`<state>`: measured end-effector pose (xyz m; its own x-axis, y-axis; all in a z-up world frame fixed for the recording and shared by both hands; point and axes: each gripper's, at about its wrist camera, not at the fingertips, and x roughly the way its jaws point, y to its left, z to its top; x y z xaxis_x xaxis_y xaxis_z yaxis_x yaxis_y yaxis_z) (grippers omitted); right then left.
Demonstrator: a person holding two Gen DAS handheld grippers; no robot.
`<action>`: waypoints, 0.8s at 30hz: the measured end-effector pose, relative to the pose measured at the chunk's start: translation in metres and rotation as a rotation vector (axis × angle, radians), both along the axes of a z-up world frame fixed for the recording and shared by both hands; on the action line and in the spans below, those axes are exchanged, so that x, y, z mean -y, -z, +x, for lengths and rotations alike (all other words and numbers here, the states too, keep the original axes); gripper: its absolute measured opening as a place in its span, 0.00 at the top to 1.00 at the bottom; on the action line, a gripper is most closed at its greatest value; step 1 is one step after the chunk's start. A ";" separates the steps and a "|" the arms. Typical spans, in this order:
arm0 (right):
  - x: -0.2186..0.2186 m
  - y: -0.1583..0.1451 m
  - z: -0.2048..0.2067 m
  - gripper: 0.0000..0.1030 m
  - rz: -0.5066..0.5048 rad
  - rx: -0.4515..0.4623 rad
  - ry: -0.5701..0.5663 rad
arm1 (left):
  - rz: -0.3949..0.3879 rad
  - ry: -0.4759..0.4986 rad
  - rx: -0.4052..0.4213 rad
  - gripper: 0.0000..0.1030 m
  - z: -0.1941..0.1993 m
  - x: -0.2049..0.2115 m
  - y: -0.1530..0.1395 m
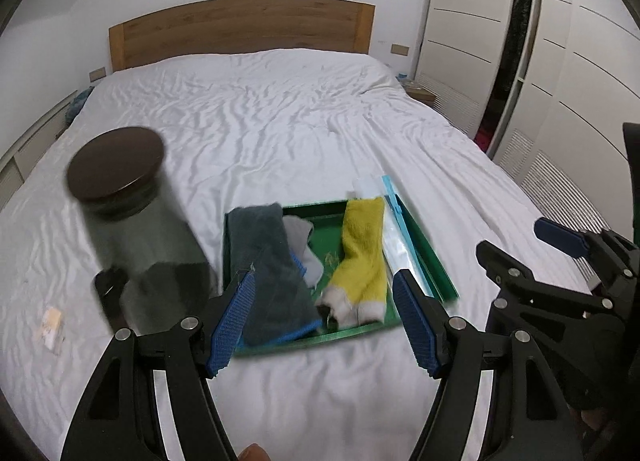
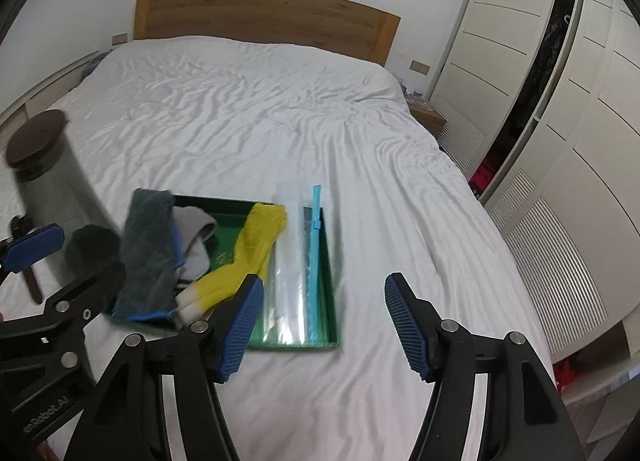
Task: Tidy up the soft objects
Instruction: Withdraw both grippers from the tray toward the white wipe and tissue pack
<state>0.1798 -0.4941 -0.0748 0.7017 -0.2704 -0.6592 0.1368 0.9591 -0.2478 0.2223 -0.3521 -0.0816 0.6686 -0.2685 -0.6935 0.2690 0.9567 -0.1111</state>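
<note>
both tools (image 1: 324, 319) (image 2: 324, 327) hang open above the green tray (image 1: 434, 261).

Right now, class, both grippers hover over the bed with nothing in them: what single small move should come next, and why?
Probably lower the right gripper toward the yellow socks in the green tray. Both it and the left gripper are open and empty, and the socks lie loose on top, close below its near finger, between the dark grey towel and the clear zip bag.
</note>
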 end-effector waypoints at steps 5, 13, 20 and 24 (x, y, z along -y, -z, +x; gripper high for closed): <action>-0.027 -0.011 -0.046 0.37 0.007 0.016 -0.024 | 0.024 0.024 0.035 0.36 -0.045 -0.032 -0.013; -0.072 -0.021 -0.114 0.37 0.030 0.022 -0.101 | 0.088 0.037 0.060 0.36 -0.097 -0.103 -0.019; -0.134 -0.012 -0.150 0.36 0.083 0.001 -0.221 | 0.112 -0.055 0.012 0.36 -0.117 -0.206 -0.007; -0.175 -0.002 -0.161 0.36 0.101 -0.024 -0.311 | 0.106 -0.089 -0.049 0.36 -0.119 -0.255 0.022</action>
